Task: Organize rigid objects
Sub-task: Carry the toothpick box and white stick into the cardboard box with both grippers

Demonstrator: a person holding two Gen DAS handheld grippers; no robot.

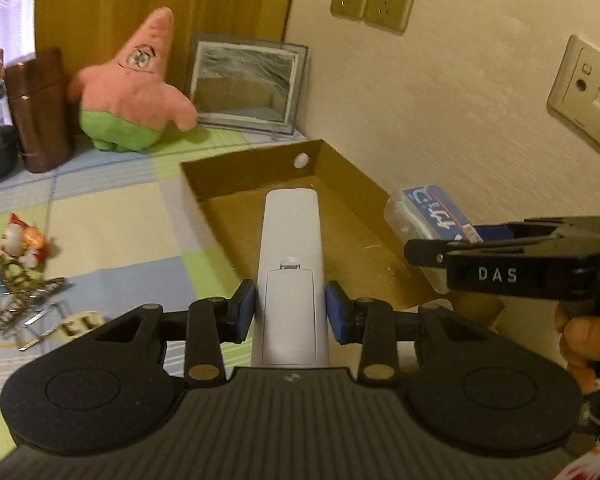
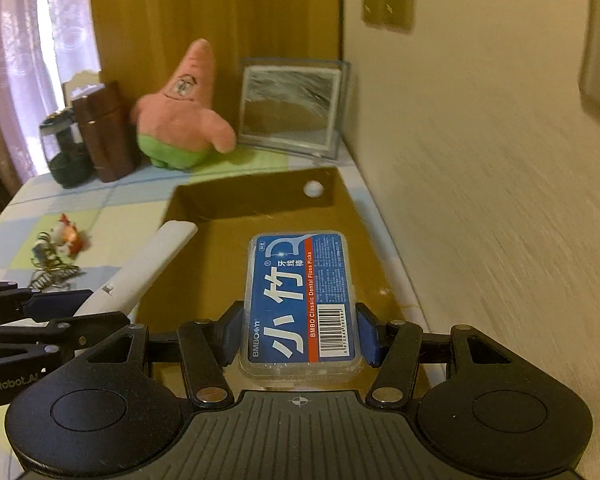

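On your checkered table [image 1: 100, 224], each hand-held gripper pinches something above the empty cardboard box [image 1: 256, 172]: left [image 1: 290, 312] a white remote [image 1: 290, 248], right [image 2: 300, 336] a floss-pick case [image 2: 300, 300]; keys [image 1: 20, 300] remain.

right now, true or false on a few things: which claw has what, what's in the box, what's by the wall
1. The left claw grips a white remote. True.
2. The right claw is empty. False: it is closed on a blue floss pick box.
3. The cardboard box already holds several items. False: nothing is seen lying on its floor; both held items hang over it.
4. A pink star plush stands on the table beside a framed picture. True.
5. The keys and trinkets lie inside the cardboard box. False: they lie on the checked tablecloth, outside it.
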